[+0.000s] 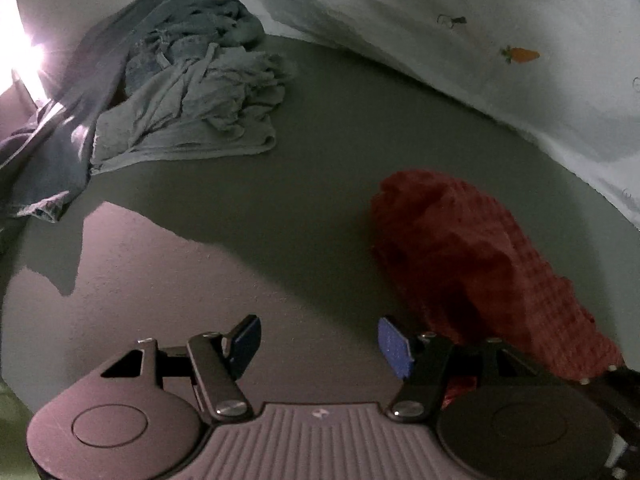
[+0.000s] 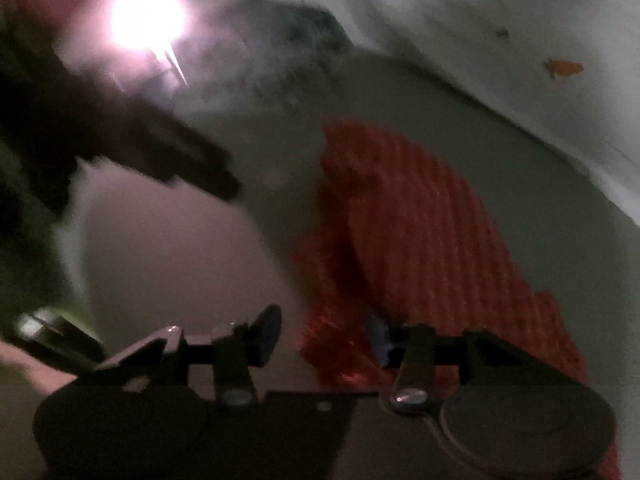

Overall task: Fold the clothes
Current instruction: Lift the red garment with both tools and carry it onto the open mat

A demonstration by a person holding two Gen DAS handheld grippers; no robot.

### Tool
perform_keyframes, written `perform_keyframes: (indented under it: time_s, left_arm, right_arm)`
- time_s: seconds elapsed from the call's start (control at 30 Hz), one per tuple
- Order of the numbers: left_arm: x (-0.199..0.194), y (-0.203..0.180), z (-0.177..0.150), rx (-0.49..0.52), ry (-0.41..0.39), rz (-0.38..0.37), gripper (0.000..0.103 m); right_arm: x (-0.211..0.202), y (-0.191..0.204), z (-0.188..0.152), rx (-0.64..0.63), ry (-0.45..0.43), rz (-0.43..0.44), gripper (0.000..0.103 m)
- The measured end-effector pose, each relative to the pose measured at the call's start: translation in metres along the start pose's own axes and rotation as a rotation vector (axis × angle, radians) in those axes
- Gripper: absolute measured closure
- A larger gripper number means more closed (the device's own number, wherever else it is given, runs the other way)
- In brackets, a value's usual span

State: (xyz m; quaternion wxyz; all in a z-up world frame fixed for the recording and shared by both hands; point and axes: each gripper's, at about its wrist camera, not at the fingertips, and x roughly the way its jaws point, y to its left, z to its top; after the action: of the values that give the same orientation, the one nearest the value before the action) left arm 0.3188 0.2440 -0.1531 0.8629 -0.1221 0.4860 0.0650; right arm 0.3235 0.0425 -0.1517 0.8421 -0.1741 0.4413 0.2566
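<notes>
A red waffle-knit cloth (image 1: 472, 256) lies crumpled on the grey surface (image 1: 280, 200), to the right in the left wrist view. My left gripper (image 1: 320, 344) is open and empty just left of the cloth's near end. In the blurred right wrist view the red cloth (image 2: 420, 232) lies ahead and to the right. My right gripper (image 2: 324, 336) is open, with the cloth's near edge between and under its fingers. The left gripper shows there as a dark blurred shape (image 2: 160, 152) at upper left.
A heap of grey and blue clothes (image 1: 180, 88) lies at the far left. A white sheet with a carrot print (image 1: 520, 55) rises along the back and right. A bright light (image 2: 148, 20) glares at the upper left.
</notes>
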Motion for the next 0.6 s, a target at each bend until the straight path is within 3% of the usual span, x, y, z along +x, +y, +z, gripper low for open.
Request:
perform_keyframes:
  time_s: [0.03, 0.07, 0.23, 0.37, 0.43, 0.47, 0.5, 0.6]
  left_arm:
    - [0.004, 0.003, 0.001, -0.003, 0.005, -0.010, 0.037]
    - [0.008, 0.005, 0.002, -0.007, 0.010, -0.021, 0.037]
    - [0.027, -0.011, 0.012, 0.105, -0.011, -0.059, 0.033]
    - [0.054, -0.016, 0.024, 0.198, -0.006, -0.088, 0.033]
    - [0.067, -0.021, 0.027, 0.241, 0.010, -0.083, 0.033]
    - [0.071, -0.024, 0.028, 0.258, 0.017, -0.085, 0.033]
    - [0.075, -0.027, 0.029, 0.274, 0.024, -0.086, 0.033]
    - [0.075, -0.033, 0.032, 0.305, 0.009, -0.114, 0.032]
  right_arm:
    - [0.004, -0.003, 0.001, 0.007, 0.024, -0.044, 0.077]
    - [0.001, -0.013, 0.001, 0.037, 0.034, -0.095, 0.093]
    - [-0.010, -0.059, 0.001, 0.161, 0.089, -0.317, 0.096]
    - [-0.014, -0.069, -0.002, 0.229, 0.124, -0.366, 0.093]
    - [-0.014, -0.069, -0.002, 0.262, 0.137, -0.372, 0.077]
    - [-0.012, -0.069, -0.004, 0.262, 0.147, -0.378, 0.063]
    - [-0.010, -0.069, -0.005, 0.263, 0.158, -0.385, 0.058]
    - [-0.004, -0.069, -0.010, 0.264, 0.189, -0.403, 0.067]
